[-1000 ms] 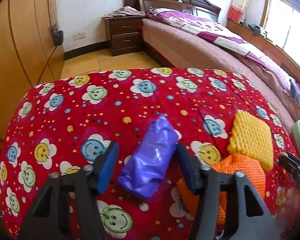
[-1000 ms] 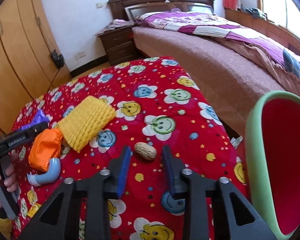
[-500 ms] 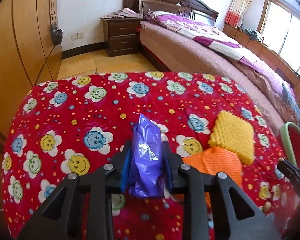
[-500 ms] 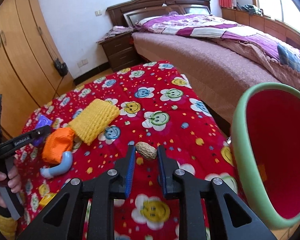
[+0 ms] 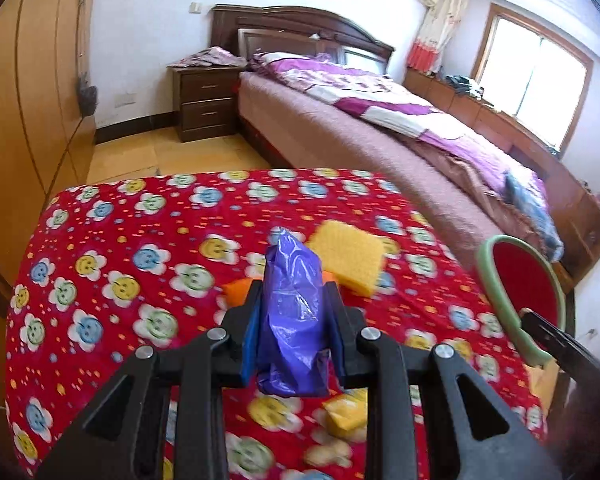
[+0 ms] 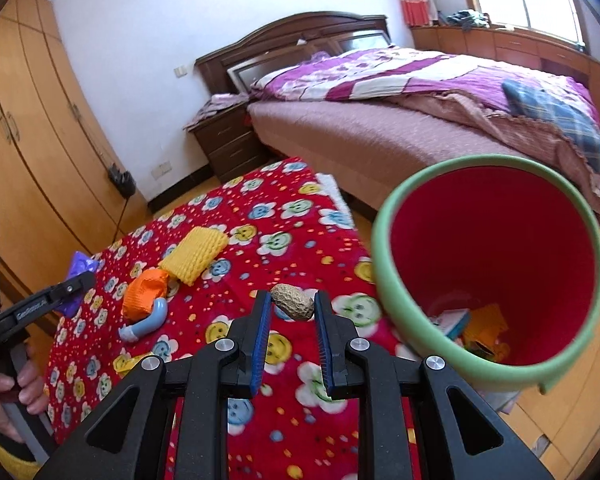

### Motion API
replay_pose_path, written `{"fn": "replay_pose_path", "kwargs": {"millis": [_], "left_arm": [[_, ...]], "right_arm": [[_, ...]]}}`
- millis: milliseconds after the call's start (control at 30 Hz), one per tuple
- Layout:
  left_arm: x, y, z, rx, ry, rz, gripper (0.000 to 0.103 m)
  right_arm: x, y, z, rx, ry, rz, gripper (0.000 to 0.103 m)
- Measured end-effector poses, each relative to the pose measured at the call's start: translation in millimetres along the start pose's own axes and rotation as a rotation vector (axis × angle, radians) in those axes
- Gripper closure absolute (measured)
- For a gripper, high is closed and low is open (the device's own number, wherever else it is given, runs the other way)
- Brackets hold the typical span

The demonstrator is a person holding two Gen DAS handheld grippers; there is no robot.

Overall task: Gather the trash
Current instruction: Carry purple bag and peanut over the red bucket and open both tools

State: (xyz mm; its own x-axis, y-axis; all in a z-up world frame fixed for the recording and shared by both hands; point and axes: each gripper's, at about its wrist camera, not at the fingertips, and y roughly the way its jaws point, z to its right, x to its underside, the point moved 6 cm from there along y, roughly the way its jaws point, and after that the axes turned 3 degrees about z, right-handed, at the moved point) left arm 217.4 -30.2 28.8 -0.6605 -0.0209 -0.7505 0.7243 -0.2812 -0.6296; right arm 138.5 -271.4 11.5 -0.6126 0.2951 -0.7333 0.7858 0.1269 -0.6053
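Observation:
My left gripper (image 5: 294,300) is shut on a crumpled purple plastic bag (image 5: 292,320) and holds it above the red smiley-flower tablecloth (image 5: 120,272). My right gripper (image 6: 291,304) is shut on a peanut (image 6: 293,302) and holds it above the table, just left of the red bin with a green rim (image 6: 384,280). The bin holds some trash at its bottom. On the cloth lie a yellow foam net (image 6: 194,254), an orange foam net (image 6: 144,292) and a pale blue curved tube (image 6: 146,322). The bin (image 5: 496,300) also shows at the right of the left wrist view.
A bed (image 6: 400,128) with purple bedding stands beyond the table, a dark nightstand (image 5: 204,104) at its head. Wooden wardrobes (image 5: 28,100) line the left wall. A small yellow scrap (image 5: 346,414) lies on the cloth below the left gripper.
My left gripper closed on the purple bag and lifted it off the cloth. My right gripper closed on the peanut, lifted it and moved toward the bin.

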Motion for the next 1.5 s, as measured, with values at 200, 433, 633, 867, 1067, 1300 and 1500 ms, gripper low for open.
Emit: {"fn": "replay_pose_path", "kwargs": {"millis": [200,433,633,867,1067,1300,1500], "left_arm": [[6.6,-17.0,44.5,0.081,0.029,0.006,0.074],[16.1,-22.7,95.9,0.146,0.076,-0.008,0.074],[24.2,-13.5,138.0,0.194,0.112,-0.042,0.074],[34.1,4.7,189.6,0.244,0.185,-0.077,0.074],[42.2,28.0,227.5,0.285,0.224,-0.115,0.074],[45.1,49.1,254.8,0.305,0.261,-0.142,0.074],[49.0,63.8,270.7,0.311,0.29,-0.16,0.074]], "right_arm": [[0.6,-22.5,21.3,0.019,0.04,0.034,0.081],[0.0,-45.8,53.0,0.048,0.086,0.076,0.081],[2.3,-54.4,89.2,0.08,0.151,0.099,0.081],[6.9,-60.0,129.5,0.121,0.218,0.114,0.081],[11.5,-59.2,155.1,0.144,0.255,0.116,0.081],[13.4,-53.5,173.8,0.149,0.268,0.105,0.08],[13.8,-47.7,181.1,0.13,0.285,0.099,0.079]]}}
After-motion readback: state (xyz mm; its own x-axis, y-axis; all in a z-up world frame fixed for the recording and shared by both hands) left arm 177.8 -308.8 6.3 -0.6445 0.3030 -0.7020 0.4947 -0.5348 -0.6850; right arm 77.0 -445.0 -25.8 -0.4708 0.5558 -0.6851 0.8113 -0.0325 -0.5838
